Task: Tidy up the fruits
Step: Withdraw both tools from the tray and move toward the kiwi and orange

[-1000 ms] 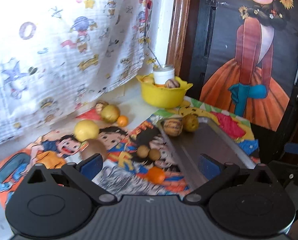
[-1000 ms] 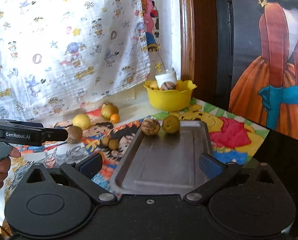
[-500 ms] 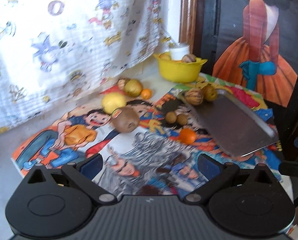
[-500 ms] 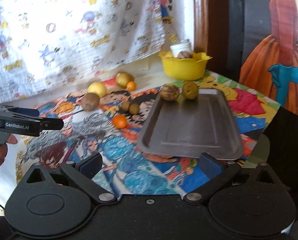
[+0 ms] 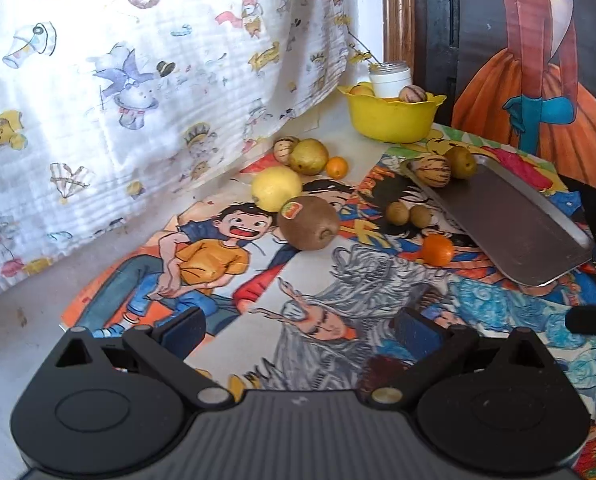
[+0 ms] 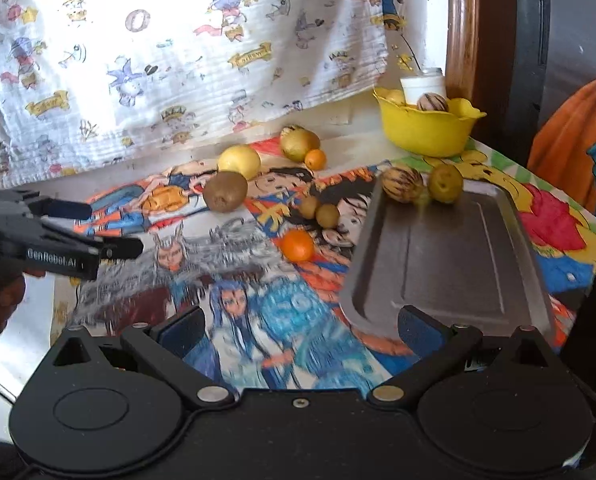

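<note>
Kiwi (image 5: pixel 308 222) touching lemon (image 5: pixel 276 188)

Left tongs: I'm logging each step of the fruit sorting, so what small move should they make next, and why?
Probably ease the left tongs forward toward the kiwi. They are open and empty, the kiwi is the loose fruit most nearly straight ahead of them on the mat, and only two fruits lie on the tray so far.
</note>
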Action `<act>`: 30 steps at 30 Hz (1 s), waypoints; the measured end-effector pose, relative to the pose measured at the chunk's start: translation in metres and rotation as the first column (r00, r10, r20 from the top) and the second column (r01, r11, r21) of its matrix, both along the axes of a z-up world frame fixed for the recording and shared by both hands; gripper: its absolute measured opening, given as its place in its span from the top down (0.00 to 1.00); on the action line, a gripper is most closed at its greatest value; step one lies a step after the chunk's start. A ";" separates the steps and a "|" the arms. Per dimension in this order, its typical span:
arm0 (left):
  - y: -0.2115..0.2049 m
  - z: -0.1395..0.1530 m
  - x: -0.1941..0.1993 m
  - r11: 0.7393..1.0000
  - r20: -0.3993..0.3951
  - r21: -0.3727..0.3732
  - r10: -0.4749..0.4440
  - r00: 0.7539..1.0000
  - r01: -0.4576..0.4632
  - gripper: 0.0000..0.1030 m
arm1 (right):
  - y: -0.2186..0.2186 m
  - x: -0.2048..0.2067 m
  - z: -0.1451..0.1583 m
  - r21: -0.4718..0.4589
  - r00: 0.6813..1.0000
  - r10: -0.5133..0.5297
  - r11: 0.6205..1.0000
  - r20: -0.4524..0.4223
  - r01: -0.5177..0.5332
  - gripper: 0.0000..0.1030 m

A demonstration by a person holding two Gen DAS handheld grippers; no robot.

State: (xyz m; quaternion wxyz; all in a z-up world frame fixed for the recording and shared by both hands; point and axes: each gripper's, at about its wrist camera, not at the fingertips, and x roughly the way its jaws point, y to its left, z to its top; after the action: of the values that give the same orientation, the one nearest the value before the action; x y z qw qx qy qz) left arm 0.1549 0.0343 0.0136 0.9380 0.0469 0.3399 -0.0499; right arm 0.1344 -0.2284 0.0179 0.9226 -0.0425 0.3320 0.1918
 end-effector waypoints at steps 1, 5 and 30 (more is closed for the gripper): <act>0.002 0.000 0.002 1.000 -0.002 0.003 0.001 1.000 -0.001 0.00 | 0.004 0.004 0.001 0.005 1.000 0.003 1.000 0.004 -0.003 0.00; 0.007 0.002 0.012 1.000 -0.004 0.013 0.002 1.000 -0.002 0.00 | 0.016 0.019 0.005 0.023 1.000 0.018 1.000 0.020 -0.019 0.00; 0.002 -0.024 0.111 0.996 0.022 0.039 -0.087 0.996 0.086 0.00 | 0.044 0.090 -0.048 0.024 0.999 0.040 0.999 0.029 -0.041 0.01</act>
State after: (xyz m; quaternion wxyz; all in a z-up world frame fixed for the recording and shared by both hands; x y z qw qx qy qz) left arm 0.2654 0.0365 -0.0103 0.9378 0.0798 0.3272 -0.0837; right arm 0.2247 -0.1846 -0.0302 0.9235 -0.0403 0.3157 0.2140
